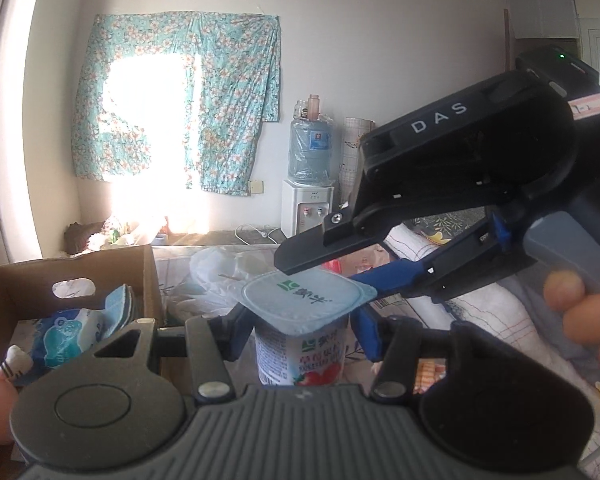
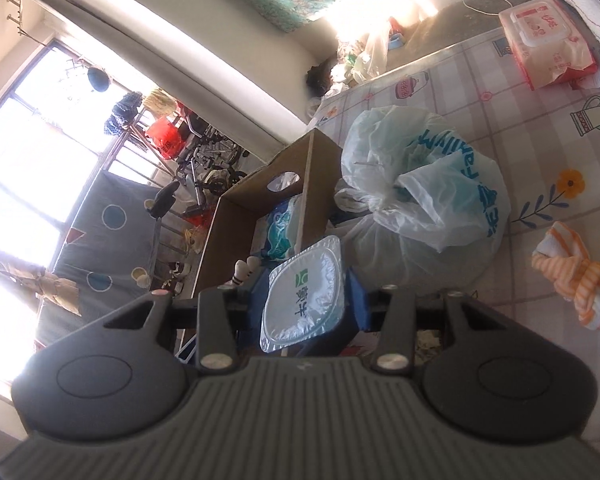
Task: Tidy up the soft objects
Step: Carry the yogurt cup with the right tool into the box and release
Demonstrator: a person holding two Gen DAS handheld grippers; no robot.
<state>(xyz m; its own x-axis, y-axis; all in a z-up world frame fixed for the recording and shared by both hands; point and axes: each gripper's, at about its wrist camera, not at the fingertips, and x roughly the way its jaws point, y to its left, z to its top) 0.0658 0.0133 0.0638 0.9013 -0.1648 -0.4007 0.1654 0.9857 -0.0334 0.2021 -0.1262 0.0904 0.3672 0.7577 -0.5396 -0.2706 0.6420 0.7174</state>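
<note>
At the centre of the left wrist view, we see the left gripper (image 1: 300, 340) closed to about half its span on the yogurt cup (image 1: 300, 354). One blue pad sits at 9 o'clock of the cup's body and the other at 3 o'clock, both pressing just under the foil lid (image 1: 306, 300), and the cup stands upright. From 2 o'clock the right gripper (image 1: 332, 270) reaches in, held by a hand (image 1: 588, 320). Its black finger lies over the lid's far edge and its blue finger meets the lid's corner at 3 o'clock. In the right wrist view the same lid (image 2: 304, 288) fills the gap of the right gripper (image 2: 306, 292), whose jaws are partly apart with a pad against each side of the rim. We cannot tell whether those pads squeeze or merely touch. At 9 o'clock of the cup stands a cardboard box (image 1: 16, 280) with a tissue pack (image 1: 64, 336) inside. A knotted plastic bag (image 2: 420, 200) lies at 1 o'clock of the lid, on the patterned tablecloth (image 2: 540, 152).
</note>
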